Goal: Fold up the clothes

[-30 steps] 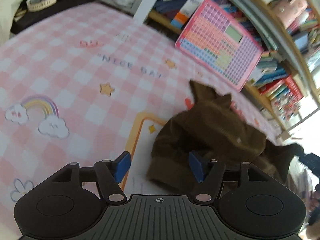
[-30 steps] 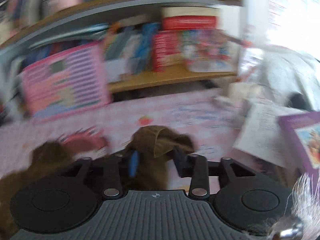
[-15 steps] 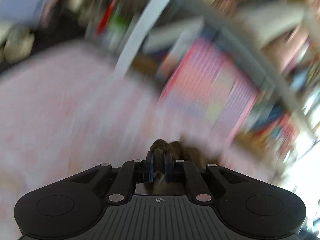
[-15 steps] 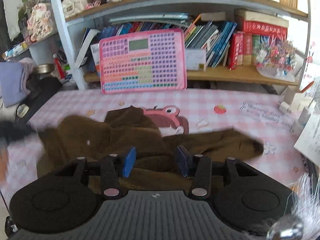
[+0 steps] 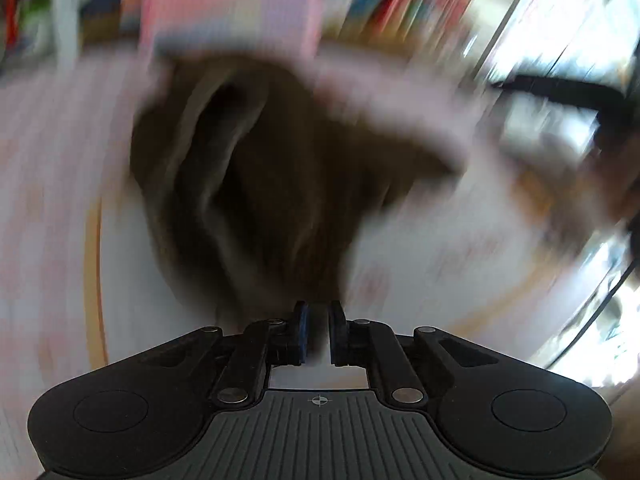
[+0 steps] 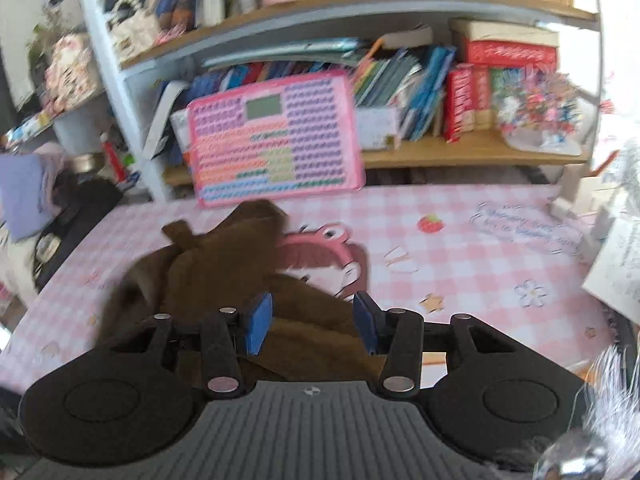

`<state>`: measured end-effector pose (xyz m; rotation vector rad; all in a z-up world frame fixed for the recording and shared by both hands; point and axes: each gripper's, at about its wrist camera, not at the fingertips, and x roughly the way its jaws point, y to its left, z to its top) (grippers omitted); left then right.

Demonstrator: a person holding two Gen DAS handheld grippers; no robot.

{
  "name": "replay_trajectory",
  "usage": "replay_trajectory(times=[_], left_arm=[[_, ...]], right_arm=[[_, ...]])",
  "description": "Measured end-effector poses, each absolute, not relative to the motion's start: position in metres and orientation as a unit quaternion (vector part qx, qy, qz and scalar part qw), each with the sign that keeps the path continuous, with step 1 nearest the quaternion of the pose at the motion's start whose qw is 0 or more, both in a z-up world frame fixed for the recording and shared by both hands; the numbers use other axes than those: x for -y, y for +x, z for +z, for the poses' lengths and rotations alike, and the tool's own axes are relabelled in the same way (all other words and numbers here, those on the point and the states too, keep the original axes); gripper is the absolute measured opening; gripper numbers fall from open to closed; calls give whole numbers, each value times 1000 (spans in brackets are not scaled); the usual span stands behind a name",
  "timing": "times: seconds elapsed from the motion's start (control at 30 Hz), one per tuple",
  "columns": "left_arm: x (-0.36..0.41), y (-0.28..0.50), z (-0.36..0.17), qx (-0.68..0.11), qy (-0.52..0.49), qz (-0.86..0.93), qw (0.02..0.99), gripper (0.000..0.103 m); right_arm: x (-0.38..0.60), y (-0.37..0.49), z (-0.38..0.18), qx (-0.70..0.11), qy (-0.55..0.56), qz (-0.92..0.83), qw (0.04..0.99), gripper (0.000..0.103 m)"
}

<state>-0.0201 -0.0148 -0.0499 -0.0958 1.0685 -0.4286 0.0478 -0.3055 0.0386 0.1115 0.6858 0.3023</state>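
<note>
A brown garment (image 6: pixel 224 276) lies crumpled on the pink checked tablecloth (image 6: pixel 460 264), left of centre in the right wrist view. My right gripper (image 6: pixel 314 320) is open and empty, just above the garment's near part. In the left wrist view, which is heavily blurred, the brown garment (image 5: pixel 260 184) fills the middle. My left gripper (image 5: pixel 319 330) has its jaws nearly closed, with a narrow gap. A bit of brown cloth reaches down to the fingertips; whether it is pinched is unclear.
A pink toy tablet (image 6: pixel 276 140) leans against the wooden bookshelf (image 6: pixel 460 152) at the back of the table. Papers and a white box (image 6: pixel 616 256) sit at the right edge. A black bag (image 6: pixel 76 216) lies at the left edge.
My left gripper closed from wide open to nearly shut at the garment and swung fast. The right gripper let go of the sleeve end and the garment shifted left on the table.
</note>
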Motion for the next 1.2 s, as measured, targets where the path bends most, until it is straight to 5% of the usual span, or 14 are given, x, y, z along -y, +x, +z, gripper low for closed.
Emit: replay_trajectory(times=[0.1, 0.2, 0.6, 0.67, 0.7, 0.73, 1.03, 1.13, 1.2], left_arm=[[-5, -35, -47, -505, -92, -188, 837, 34], [-33, -35, -25, -452, -113, -160, 871, 41], [-9, 86, -1, -360, 101, -201, 905, 41], [-15, 92, -2, -355, 113, -208, 904, 31], [-22, 94, -1, -353, 113, -211, 904, 16], [-29, 95, -1, -351, 112, -213, 905, 15], [-123, 102, -20, -380, 62, -227, 894, 17], [-119, 110, -20, -367, 60, -239, 897, 27], [-110, 115, -19, -356, 68, -246, 899, 31]], right_arm=[[285, 44, 36, -343, 36, 194, 918, 43], [258, 35, 32, -353, 14, 249, 902, 43], [134, -30, -17, -415, -75, 306, 854, 41], [113, -36, -26, -414, -98, 254, 869, 33], [104, -40, -30, -411, -112, 223, 877, 21], [96, -42, -34, -410, -127, 184, 884, 11], [78, -66, -32, -392, -77, 41, 916, 11], [57, -72, -25, -378, -101, 52, 919, 29], [44, -74, -26, -372, -126, 59, 918, 31]])
